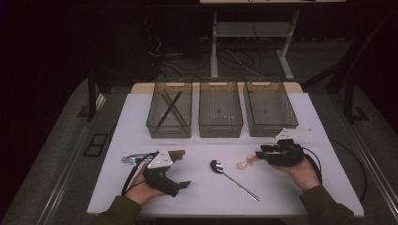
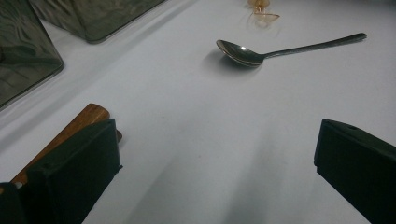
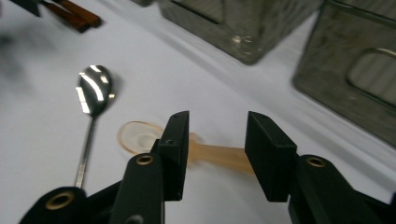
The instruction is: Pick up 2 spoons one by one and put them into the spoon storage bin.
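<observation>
Right gripper (image 1: 259, 152) (image 3: 217, 140) — jaws partly apart, with a clear gap between the two black pads. Held low over the white table (image 1: 197, 197), tips pointing towards the person's left. Straddles the handle of the translucent amber spoon (image 1: 245, 164) (image 3: 217, 156): handle lying crosswise under the gap, running from one jaw to the other in the right gripper view. Round amber bowl just beyond the left-hand jaw, flat on the table. One pad very close to the neck of that handle; cannot tell whether touching. Not clamped on it.

Farther out past the amber bowl, on the same side: metal spoon (image 1: 230, 177) (image 3: 93, 88), bowl up and shining, handle trailing back towards the gripper's own side. Apart from the amber spoon, not touching it. Ahead and to the right of the jaws: smoky see-through bins (image 1: 220, 110), three in a row across the far edge of the table.

Left gripper (image 1: 180, 169) (image 2: 215, 158) — jaws wide apart, only bare table between them. Rests in the person's left hand near the table's front edge. Just beside its left-hand jaw: wooden handle (image 1: 177, 152) (image 2: 70, 130) of a piece of cutlery. Well ahead of both jaws, the metal spoon and, past it, the amber one.
</observation>
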`<move>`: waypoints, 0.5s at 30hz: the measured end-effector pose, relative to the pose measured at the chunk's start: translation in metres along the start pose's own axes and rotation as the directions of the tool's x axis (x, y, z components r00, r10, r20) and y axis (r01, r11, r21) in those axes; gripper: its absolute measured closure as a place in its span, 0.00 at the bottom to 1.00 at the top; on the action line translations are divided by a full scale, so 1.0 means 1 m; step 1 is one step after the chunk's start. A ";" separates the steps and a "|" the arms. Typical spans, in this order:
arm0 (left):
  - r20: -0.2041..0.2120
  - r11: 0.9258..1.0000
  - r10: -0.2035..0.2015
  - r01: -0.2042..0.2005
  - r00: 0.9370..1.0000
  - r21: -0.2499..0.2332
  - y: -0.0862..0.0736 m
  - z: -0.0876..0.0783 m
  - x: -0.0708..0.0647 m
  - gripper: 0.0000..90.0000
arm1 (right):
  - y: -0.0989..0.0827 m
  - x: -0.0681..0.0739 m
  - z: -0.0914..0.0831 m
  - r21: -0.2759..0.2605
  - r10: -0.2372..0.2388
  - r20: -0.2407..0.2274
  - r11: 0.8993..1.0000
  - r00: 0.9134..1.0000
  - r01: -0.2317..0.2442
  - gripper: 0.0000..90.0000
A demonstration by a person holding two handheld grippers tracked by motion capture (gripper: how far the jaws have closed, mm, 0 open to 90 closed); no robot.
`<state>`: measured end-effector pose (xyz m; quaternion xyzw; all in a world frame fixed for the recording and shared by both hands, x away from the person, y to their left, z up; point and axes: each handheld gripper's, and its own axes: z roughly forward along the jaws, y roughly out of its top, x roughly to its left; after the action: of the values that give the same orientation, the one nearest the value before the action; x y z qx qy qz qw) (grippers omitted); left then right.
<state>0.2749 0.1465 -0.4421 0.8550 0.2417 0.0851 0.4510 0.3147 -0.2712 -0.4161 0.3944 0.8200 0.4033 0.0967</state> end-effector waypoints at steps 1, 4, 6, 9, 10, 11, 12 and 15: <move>-0.001 1.000 -0.001 0.001 1.000 0.000 0.000 0.000 0.000 0.00 | 0.000 -0.002 0.000 0.001 0.010 0.007 1.000 1.000 -0.010 0.70; -0.001 1.000 -0.002 0.002 1.000 0.000 0.000 0.001 0.000 0.00 | 0.000 -0.008 0.001 0.003 0.020 0.025 1.000 0.999 -0.020 0.77; -0.002 1.000 0.000 0.000 1.000 0.004 0.000 0.000 0.000 0.00 | 0.002 -0.011 0.003 0.008 0.025 0.036 1.000 0.999 -0.025 0.82; -0.003 1.000 0.000 0.000 1.000 0.004 0.000 0.001 -0.001 0.00 | 0.005 -0.015 0.006 0.019 0.018 0.053 1.000 0.998 -0.019 0.88; -0.001 1.000 0.001 -0.001 1.000 0.005 0.000 0.001 -0.001 0.00 | 0.007 -0.015 0.007 0.024 0.018 0.050 1.000 0.999 -0.019 0.91; -0.001 1.000 0.000 0.000 1.000 0.005 0.000 0.001 -0.001 0.00 | 0.008 -0.015 0.009 0.028 0.014 0.050 0.999 0.999 -0.016 0.92; -0.001 1.000 0.001 -0.001 1.000 0.007 0.000 0.001 0.000 0.00 | 0.009 -0.014 0.010 0.035 0.004 0.048 0.999 0.999 -0.006 0.93; 0.000 1.000 0.003 -0.003 1.000 0.008 0.000 0.001 0.000 0.00 | 0.011 -0.011 0.016 0.055 -0.017 0.041 0.998 0.999 0.014 0.97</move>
<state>0.2749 0.1457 -0.4426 0.8572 0.2408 0.0847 0.4474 0.3359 -0.2659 -0.4202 0.3988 0.8316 0.3717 0.1061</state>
